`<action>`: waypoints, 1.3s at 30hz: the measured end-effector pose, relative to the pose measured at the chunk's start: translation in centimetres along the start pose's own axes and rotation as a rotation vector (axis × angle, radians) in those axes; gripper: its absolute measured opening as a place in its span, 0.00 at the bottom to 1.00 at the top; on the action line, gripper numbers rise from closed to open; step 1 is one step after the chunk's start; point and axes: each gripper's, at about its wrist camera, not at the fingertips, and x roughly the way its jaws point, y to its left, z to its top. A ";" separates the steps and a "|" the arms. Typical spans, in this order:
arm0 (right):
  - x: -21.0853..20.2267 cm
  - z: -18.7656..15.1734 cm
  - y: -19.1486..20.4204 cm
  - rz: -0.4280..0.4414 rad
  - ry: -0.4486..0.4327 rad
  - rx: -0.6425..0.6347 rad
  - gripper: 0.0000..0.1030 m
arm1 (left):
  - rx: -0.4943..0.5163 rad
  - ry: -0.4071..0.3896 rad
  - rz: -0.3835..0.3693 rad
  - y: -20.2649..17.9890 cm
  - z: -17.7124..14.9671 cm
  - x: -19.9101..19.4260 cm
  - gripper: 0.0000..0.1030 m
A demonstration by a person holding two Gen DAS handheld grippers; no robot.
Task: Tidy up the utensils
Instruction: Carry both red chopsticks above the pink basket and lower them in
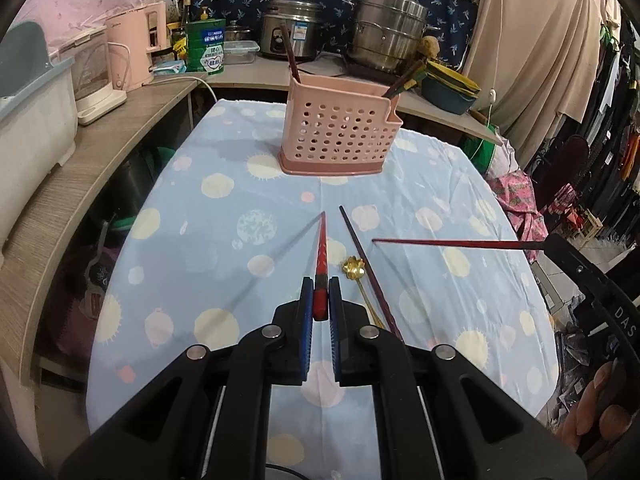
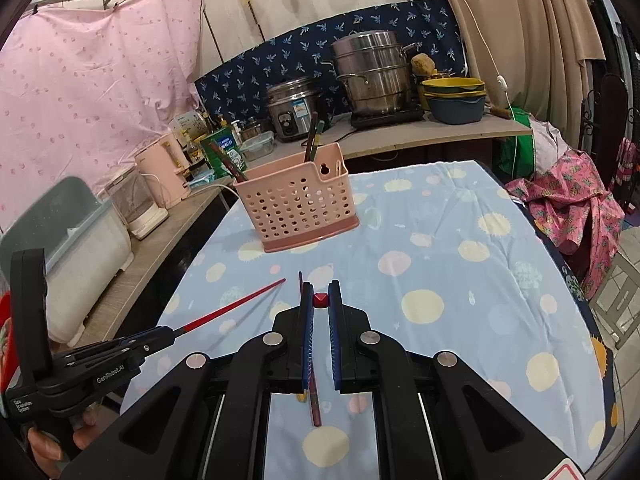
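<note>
A pink perforated utensil basket (image 1: 338, 136) stands at the far middle of the table (image 1: 208, 248) with several chopsticks in it; it also shows in the right wrist view (image 2: 298, 208). My left gripper (image 1: 321, 292) is shut on a red chopstick (image 1: 321, 252) that points forward above the cloth. My right gripper (image 2: 320, 296) is shut on another red chopstick (image 2: 320, 300), seen end-on; in the left wrist view this chopstick (image 1: 456, 243) points left. A dark chopstick (image 1: 370, 270) and a gold spoon (image 1: 354, 268) lie on the cloth.
A wooden counter (image 1: 80, 184) runs along the left with a white appliance, a pink kettle (image 1: 138, 50) and a green tin. Steel pots (image 1: 386, 36) and bowls stand on the back counter. Pink cloth lies at the table's right edge (image 2: 576, 204).
</note>
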 end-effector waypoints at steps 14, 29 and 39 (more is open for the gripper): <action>-0.8 6.2 0.8 0.022 -0.135 -0.008 0.07 | 0.002 -0.165 0.008 0.6 6.8 -2.8 0.07; 2.9 15.6 2.3 0.066 -0.279 -0.002 0.07 | 0.023 -0.359 0.010 -1.0 18.0 -3.8 0.07; 7.1 23.0 3.9 0.089 -0.388 0.021 0.07 | 0.047 -0.508 0.038 -2.3 25.8 -3.7 0.07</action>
